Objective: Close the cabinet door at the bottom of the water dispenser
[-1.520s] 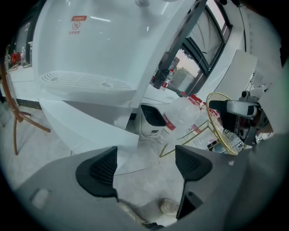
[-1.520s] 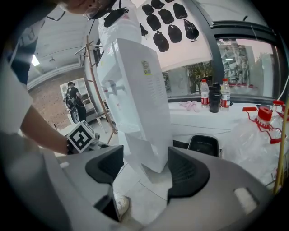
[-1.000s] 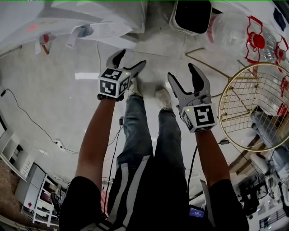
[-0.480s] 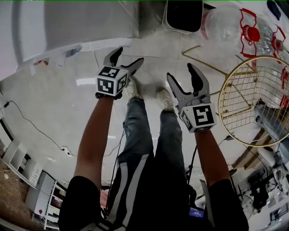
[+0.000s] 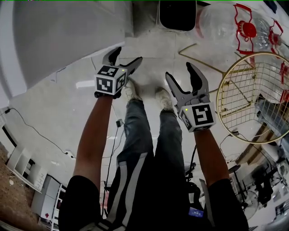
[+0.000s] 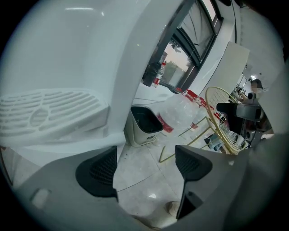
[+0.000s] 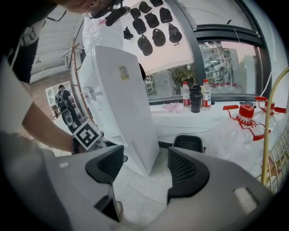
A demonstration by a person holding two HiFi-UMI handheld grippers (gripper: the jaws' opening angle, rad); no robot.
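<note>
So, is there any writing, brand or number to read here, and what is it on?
Nothing here can be read as words.
Sticker on the white water dispenser: print too small to read.
Labels on the windowsill bottles: too blurred.
Label on the bin: too blurred.
Marker cubes: black-and-white square patterns, no letters.

A white bin (image 5: 177,13) with a black inside stands on the pale floor (image 5: 58,106) at the top edge of the head view; just right of it are clear water jugs (image 5: 221,22) with red handles (image 5: 247,28); a round gold wire basket (image 5: 253,97) fills the right side; a thin black cable (image 5: 31,127) trails over the floor's left part; two bottles (image 7: 185,94) and a dark cup (image 7: 195,99) stand on a window ledge.
</note>
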